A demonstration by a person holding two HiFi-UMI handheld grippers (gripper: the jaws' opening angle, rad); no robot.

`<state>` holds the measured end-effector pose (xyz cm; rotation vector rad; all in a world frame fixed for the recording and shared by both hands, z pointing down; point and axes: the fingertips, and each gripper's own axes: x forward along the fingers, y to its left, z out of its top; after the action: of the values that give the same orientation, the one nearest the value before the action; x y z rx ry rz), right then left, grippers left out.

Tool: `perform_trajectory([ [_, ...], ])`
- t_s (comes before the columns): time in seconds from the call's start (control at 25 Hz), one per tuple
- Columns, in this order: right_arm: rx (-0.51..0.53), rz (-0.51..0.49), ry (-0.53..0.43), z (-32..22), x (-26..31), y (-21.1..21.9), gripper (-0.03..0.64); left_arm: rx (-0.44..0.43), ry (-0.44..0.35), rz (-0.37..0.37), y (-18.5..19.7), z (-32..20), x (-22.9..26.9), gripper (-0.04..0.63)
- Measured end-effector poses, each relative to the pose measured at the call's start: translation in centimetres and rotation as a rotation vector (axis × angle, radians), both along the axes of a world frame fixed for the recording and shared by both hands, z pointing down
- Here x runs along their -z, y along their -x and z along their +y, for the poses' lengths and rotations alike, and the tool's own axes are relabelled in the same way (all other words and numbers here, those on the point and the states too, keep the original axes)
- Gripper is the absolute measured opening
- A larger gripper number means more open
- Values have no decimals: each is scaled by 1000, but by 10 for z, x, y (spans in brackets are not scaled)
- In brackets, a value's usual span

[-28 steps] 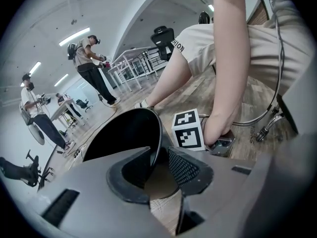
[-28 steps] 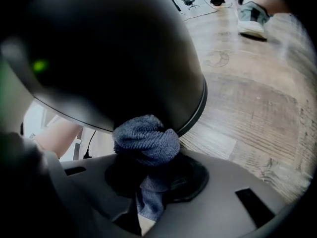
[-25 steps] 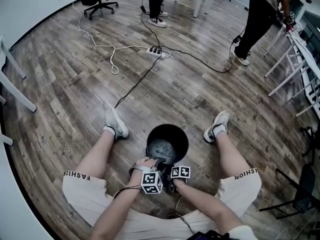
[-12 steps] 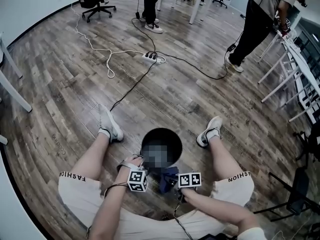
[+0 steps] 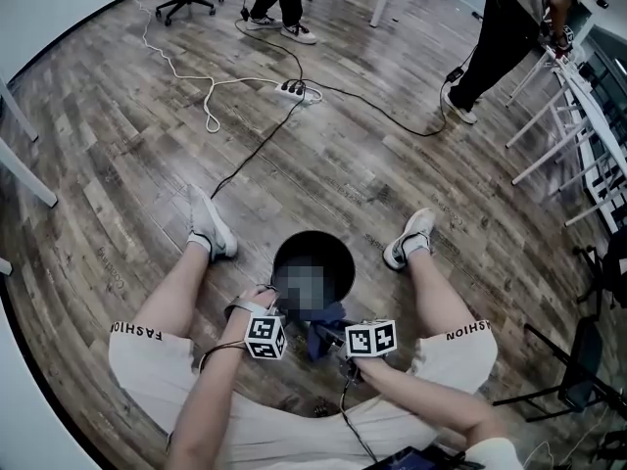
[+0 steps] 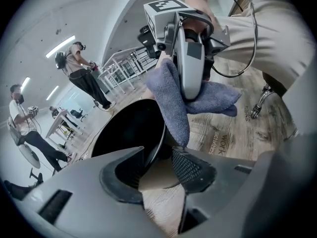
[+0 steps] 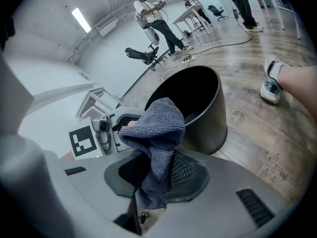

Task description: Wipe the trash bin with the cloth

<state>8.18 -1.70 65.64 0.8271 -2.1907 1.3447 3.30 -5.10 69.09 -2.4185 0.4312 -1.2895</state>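
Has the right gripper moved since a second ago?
Yes. The right gripper has pulled back from the bin rim toward the person, drawing the cloth out.

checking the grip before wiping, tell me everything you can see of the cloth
The cloth is blue-grey with a looped, towel-like weave, soft and crumpled. The right gripper has its jaws shut on its bunched middle; one fold bulges above them, a tail hangs below. It is held in the air beside the near rim of the black trash bin; whether it touches the rim is unclear.
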Motion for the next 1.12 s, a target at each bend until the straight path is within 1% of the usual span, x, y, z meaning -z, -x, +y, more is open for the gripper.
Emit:
perform_trajectory([
  [0.12,20,28,2,-7,-7,7,89,3,9,-2,-1,1,0,165],
  [0.2,7,39,21,-11,-16,7,89,1,4,-6,-5,2,1,164],
  [0.4,-74,45,88,-16,-41,-2,89,-14,-11,-9,-14,7,2,163],
  [0.56,-124,59,130,-19,-71,-11,89,-10,-7,11,-20,8,3,155],
  [0.68,-139,89,137,-22,-97,-16,89,8,9,37,-25,9,5,147],
  [0.88,-176,134,172,-23,-155,-19,89,13,8,43,-29,8,4,143],
  [1.12,-266,165,185,-30,-217,-23,89,24,-3,60,-32,4,6,138],
])
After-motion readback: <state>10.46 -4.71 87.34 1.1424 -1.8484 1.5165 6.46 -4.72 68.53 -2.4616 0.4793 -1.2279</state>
